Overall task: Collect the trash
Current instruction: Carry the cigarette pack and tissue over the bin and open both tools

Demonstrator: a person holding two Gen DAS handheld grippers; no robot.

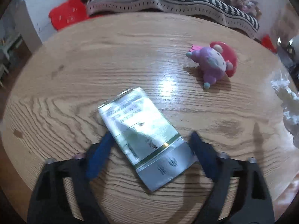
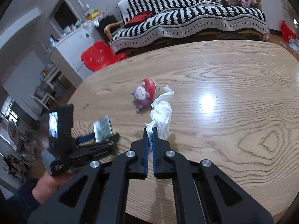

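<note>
A silvery green-and-white packet point(image 1: 142, 130) lies flat on the round wooden table point(image 1: 84, 59). My left gripper point(image 1: 150, 137) is open, with its blue-padded fingers standing on either side of the packet's lower half; the left pad is at the packet's edge and the right one stands a little clear of it. In the right wrist view the packet point(image 2: 102, 128) appears in front of that gripper point(image 2: 101, 138), which a hand holds. My right gripper point(image 2: 150, 130) is shut on a crumpled white tissue point(image 2: 161, 112), which trails upward from the fingertips above the table. The tissue point(image 1: 287, 100) also shows at the left wrist view's right edge.
A purple toy figure with a red cap point(image 1: 214, 61) lies on the table beyond the packet, just behind the tissue point(image 2: 143, 95). Behind the table are a red stool point(image 2: 97, 56) and a sofa under a black-and-white striped blanket point(image 2: 186, 18). Bare tabletop point(image 2: 243, 93) stretches to the right.
</note>
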